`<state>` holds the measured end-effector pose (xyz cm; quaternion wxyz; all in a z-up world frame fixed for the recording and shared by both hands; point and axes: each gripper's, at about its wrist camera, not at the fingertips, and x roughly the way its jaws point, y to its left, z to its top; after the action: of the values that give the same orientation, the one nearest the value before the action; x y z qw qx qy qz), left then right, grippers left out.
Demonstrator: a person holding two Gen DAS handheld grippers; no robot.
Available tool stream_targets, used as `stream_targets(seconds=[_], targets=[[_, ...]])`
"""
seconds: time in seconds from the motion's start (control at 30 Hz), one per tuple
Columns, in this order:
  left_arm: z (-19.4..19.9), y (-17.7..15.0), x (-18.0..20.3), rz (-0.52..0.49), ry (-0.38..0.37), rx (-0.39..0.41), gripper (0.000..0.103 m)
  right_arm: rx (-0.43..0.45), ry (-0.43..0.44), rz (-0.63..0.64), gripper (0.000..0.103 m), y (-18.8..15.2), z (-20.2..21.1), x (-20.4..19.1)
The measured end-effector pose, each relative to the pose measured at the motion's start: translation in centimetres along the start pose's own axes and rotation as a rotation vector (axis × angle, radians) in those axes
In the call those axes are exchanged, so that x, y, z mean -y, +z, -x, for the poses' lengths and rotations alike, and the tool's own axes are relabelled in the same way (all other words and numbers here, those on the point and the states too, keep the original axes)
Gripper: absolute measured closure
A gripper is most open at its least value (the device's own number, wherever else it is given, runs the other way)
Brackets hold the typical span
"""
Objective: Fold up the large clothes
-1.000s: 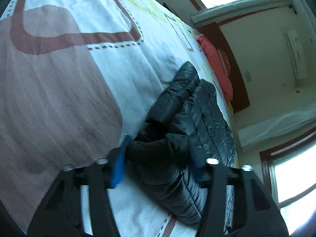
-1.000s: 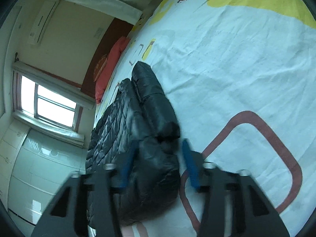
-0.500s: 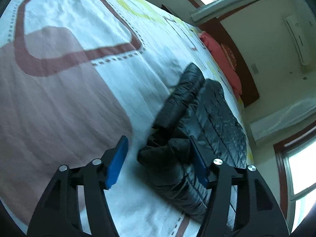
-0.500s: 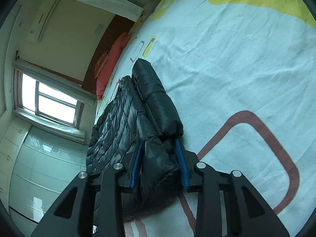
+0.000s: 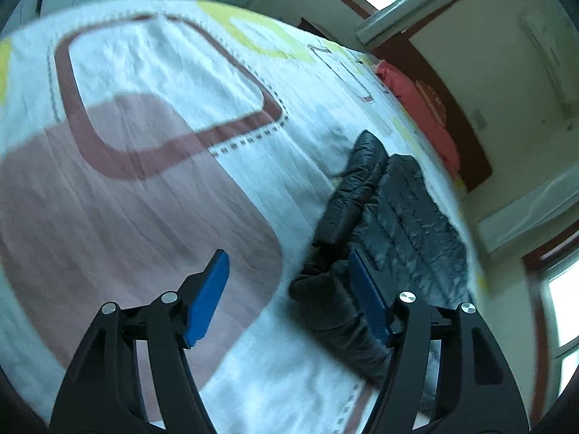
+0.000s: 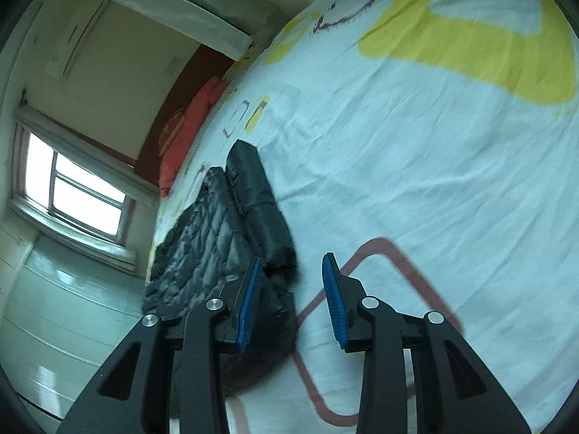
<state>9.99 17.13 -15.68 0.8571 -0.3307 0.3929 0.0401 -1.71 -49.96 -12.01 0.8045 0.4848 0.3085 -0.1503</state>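
Observation:
A black quilted puffer jacket (image 5: 394,224) lies folded on the bed, with a sleeve laid along its edge; it also shows in the right wrist view (image 6: 231,231). My left gripper (image 5: 289,271) is open and empty, raised above the bed, with the jacket's near end just right of the gap. My right gripper (image 6: 293,282) is open and empty, above the bed, with the jacket's near end behind its left finger (image 6: 249,289).
The bed sheet (image 5: 152,115) is white with brown, pink and yellow shapes; it also shows in the right wrist view (image 6: 416,144). A red pillow (image 5: 419,108) lies at the headboard. Windows (image 6: 76,195) and walls surround the bed.
My right gripper was shut on the jacket's near end and has opened and lifted away. My left gripper, open, has pulled back and left from the jacket.

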Motion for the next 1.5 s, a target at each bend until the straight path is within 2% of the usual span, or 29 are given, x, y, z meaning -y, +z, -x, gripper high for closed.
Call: stream_targets(seconds=[0.17,0.33,0.47,0.67,0.87,1.03,1.23,1.3,1.37,1.47,1.5], targets=[[1.7,0.4,1.0,-0.118,0.108,0.064,0.035,0.025,-0.089,0.117,0.068,0.0,1.0,-2.0],[2.9,0.2,2.9,-0.240,0.179,0.111,0.035,0.028,-0.152,0.255,0.068,-0.8,0.8,-5.3],[3.5,-0.2,5.2,-0.338,0.201,0.151,0.035,0.027,-0.180,0.361,0.068,-1.7,0.4,-8.2],[3.4,-1.3,9.7,-0.471,0.167,0.172,0.035,-0.004,-0.157,0.491,0.068,-3.5,-1.0,-12.7],[1.1,-2.6,14.0,-0.530,0.088,0.114,0.035,-0.069,-0.112,0.602,0.068,-5.7,-4.0,-17.4],[-1.2,-3.8,18.1,-0.624,0.072,0.095,0.035,-0.117,-0.112,0.704,0.068,-7.4,-7.8,-21.4],[-4.4,-5.0,23.4,-0.767,0.119,0.124,0.035,-0.135,-0.148,0.824,0.068,-9.1,-12.2,-25.4],[-6.3,-5.8,24.8,-0.836,0.185,0.127,0.035,-0.138,-0.196,0.870,0.068,-9.7,-13.9,-26.3],[-7.9,-6.4,25.4,-0.874,0.225,0.111,0.035,-0.147,-0.231,0.900,0.068,-10.2,-15.4,-26.4],[-11.5,-7.2,25.0,-0.880,0.277,0.031,0.035,-0.180,-0.283,0.937,0.068,-11.3,-18.0,-25.5],[-12.1,-7.5,24.8,-0.885,0.281,0.033,0.035,-0.178,-0.288,0.949,0.067,-11.6,-18.7,-25.0]])
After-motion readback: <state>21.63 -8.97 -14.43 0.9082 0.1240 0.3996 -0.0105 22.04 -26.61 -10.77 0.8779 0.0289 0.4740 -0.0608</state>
